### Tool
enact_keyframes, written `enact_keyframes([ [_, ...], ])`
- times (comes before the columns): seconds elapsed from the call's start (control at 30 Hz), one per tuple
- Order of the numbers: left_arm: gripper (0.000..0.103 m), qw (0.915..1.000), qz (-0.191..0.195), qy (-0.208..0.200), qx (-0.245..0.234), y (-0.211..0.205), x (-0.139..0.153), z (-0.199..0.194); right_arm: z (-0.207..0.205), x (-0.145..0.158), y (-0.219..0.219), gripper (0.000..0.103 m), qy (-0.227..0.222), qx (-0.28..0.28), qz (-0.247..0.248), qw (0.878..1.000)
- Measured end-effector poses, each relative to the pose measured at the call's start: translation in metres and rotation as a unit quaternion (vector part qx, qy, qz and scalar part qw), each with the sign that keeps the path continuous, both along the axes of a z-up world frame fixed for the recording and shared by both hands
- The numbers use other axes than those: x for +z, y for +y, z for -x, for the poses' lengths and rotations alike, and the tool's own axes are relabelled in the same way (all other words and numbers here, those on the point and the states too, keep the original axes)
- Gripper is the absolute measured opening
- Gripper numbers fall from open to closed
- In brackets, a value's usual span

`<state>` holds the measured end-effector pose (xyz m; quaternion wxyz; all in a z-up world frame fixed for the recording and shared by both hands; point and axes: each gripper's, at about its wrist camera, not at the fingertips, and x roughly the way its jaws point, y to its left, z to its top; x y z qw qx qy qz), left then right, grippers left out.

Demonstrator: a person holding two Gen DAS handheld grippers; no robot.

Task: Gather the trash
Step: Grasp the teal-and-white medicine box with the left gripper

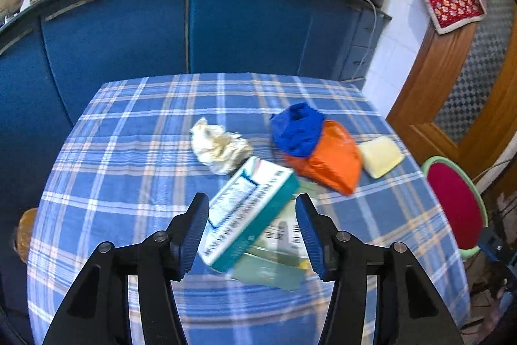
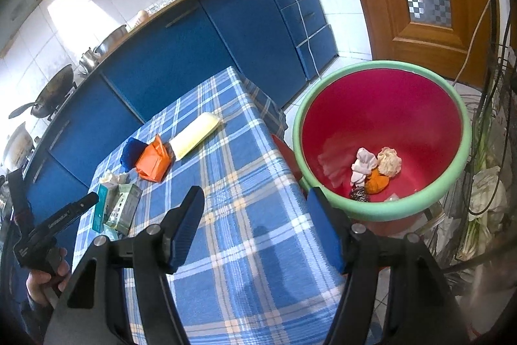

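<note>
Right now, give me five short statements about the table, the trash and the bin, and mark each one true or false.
1. The bin already holds several pieces of trash. True.
2. The crumpled paper lies inside the orange bag. False: it lies on the tablecloth, apart from the bag.
3. The blue bag touches the orange bag. True.
4. The right hand-held gripper is shut on the yellow packet. False: it is open with nothing between its fingers, and the packet lies on the table.
5. The teal box sits between the fingers of the left hand-held gripper. True, though the blur hides whether the pads press on it.
</note>
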<state>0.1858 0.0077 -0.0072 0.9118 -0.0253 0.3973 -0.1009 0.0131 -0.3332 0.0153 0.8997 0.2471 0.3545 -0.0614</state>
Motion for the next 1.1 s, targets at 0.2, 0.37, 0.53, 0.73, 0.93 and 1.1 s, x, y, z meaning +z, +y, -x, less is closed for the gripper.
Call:
enact_keyframes([
  [0.2,0.06,0.9997,0.006,0.015,-0.016,0.011,-0.011,-0.017,-0.004,-0.003,0.007,0.069,0.009,0.007,0.005,1.0],
  [0.37,0.061,0.9986,0.021,0.036,-0.034,0.017,-0.025,-0.033,-0.006,-0.004,0.012,0.069,0.013,0.011,0.008,1.0],
  [0.53,0.063,0.9981,0.038,0.039,-0.027,0.024,-0.036,-0.04,-0.009,-0.005,0.017,0.069,0.019,0.016,0.012,1.0],
  [0.73,0.063,0.9956,0.068,0.05,-0.039,0.028,-0.04,-0.046,-0.013,-0.006,0.025,0.069,0.025,0.024,0.017,0.999],
  [0.93,0.063,0.9951,0.076,0.056,-0.031,0.032,-0.041,-0.05,-0.015,-0.008,0.033,0.069,0.028,0.031,0.02,0.999],
  [1.1,0.061,0.9933,0.093,0.059,-0.033,0.036,-0.043,-0.051,-0.017,-0.008,0.036,0.069,0.031,0.034,0.021,0.999],
])
